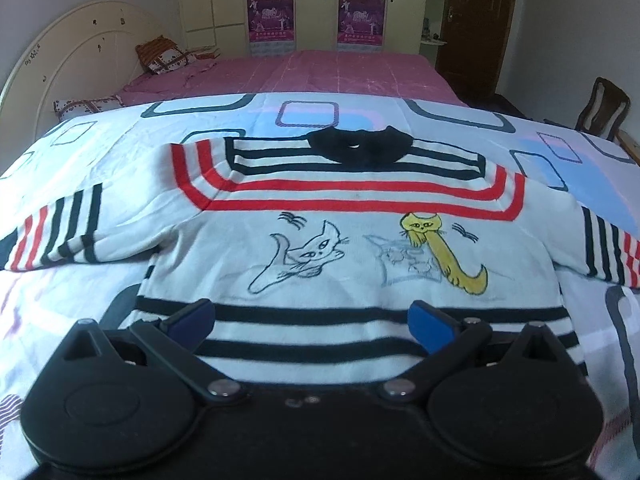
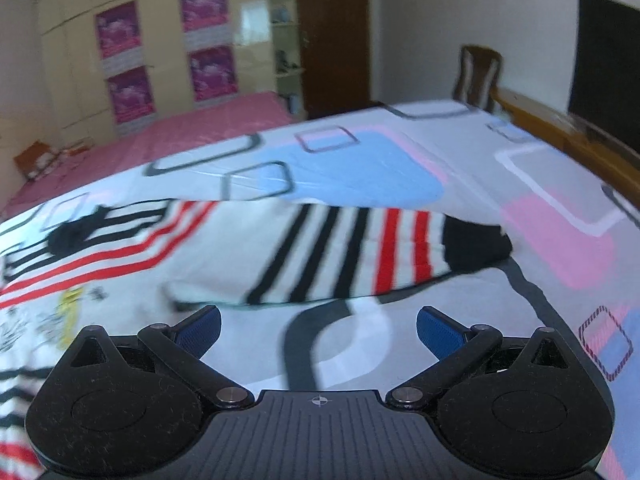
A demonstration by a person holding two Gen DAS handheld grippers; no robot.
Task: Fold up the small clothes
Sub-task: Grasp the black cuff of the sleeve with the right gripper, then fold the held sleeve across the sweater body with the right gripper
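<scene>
patterned quilt (image 1: 120, 148), pink bedspread (image 1: 340, 76), wardrobe (image 1: 216, 0)

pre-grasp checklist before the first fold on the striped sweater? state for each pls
1. Sweater spread flat, front up, on the quilt: ok.
2. Both sleeves laid out to the sides: ok; the sleeve in the right wrist view lies flat, black cuff outermost.
3. Left gripper open, nothing held: ok; it faces the hem stripes.
4. Right gripper open, nothing held: ok.
5. Right gripper lined up on that sleeve: not ok; bare quilt shows between the fingers, sleeve lies beyond them.
6. Height of the fingers over the fabric: cannot tell; the right view is blurred.
</scene>
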